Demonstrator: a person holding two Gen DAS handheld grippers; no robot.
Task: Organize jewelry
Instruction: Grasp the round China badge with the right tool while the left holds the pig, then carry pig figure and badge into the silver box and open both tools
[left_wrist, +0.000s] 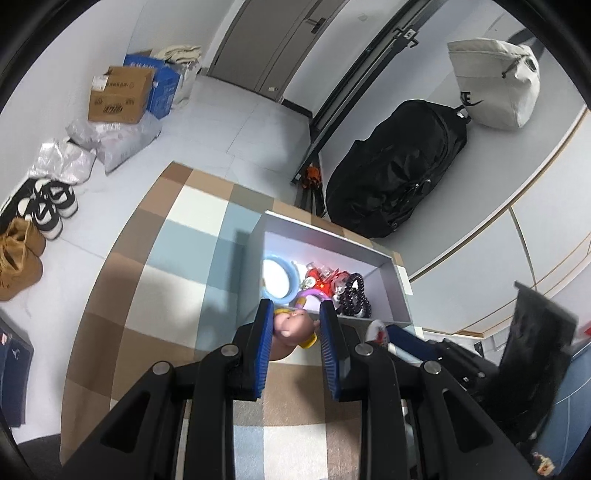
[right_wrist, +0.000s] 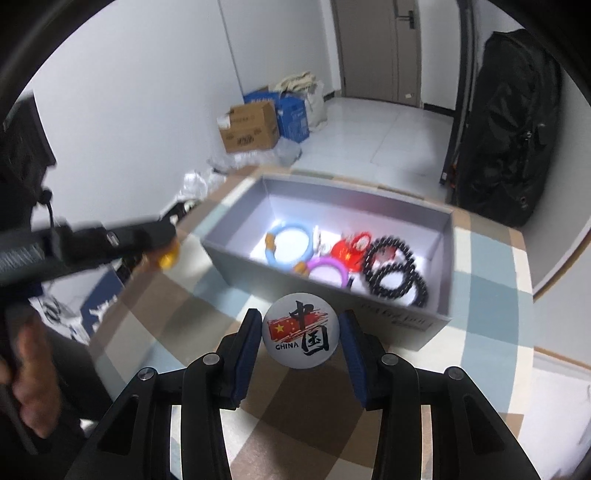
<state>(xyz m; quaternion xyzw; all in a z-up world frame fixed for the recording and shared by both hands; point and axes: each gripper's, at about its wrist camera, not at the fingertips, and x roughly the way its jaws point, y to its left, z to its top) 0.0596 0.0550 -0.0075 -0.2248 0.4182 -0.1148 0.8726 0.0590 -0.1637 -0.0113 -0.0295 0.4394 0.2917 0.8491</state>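
White round badge (right_wrist: 300, 329) clamped in right claw (right_wrist: 301, 341) near grey box (right_wrist: 441, 317)

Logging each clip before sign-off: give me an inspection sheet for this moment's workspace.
Surface: checked cloth under grey box.
Job's things: blue ring, purple ring, red charm, black bead bracelets in the box.
Clutter: nothing seen on the cloth.
Grippers: left gripper holds a pink figurine; right gripper holds a China badge.
Cables: nothing seen.
Surroundings: cardboard boxes, black bag, shoes.
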